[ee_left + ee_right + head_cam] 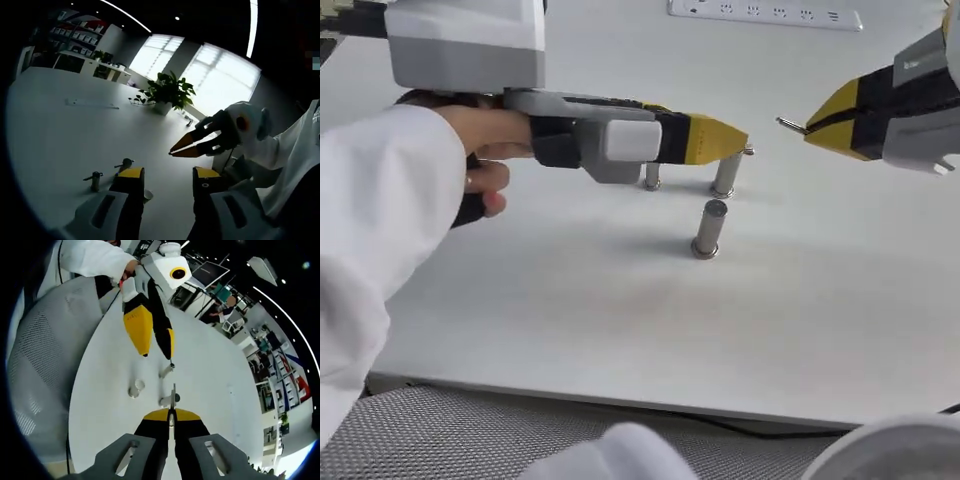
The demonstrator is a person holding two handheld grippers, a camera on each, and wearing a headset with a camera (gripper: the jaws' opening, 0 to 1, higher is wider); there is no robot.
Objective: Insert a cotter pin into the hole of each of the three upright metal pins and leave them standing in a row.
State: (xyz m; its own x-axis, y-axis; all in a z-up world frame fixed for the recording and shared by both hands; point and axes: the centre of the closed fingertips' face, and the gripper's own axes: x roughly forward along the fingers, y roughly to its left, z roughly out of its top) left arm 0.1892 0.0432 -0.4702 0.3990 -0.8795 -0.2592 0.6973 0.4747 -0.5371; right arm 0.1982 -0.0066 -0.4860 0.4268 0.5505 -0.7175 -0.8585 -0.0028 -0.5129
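My right gripper (171,416) pinches the cotter pin (173,396) by one end — light, stiff, probably slippery. My left gripper (168,173) gapes by the far metal pins (726,175); the near metal pin (708,228) stands bare.

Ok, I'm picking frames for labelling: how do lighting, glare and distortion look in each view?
Head view: even light, soft shadows beside the metal pins on the table. Left gripper view: blown-out windows, dim table. Right gripper view: strong fisheye bend, yet the cotter pin reads sharp.
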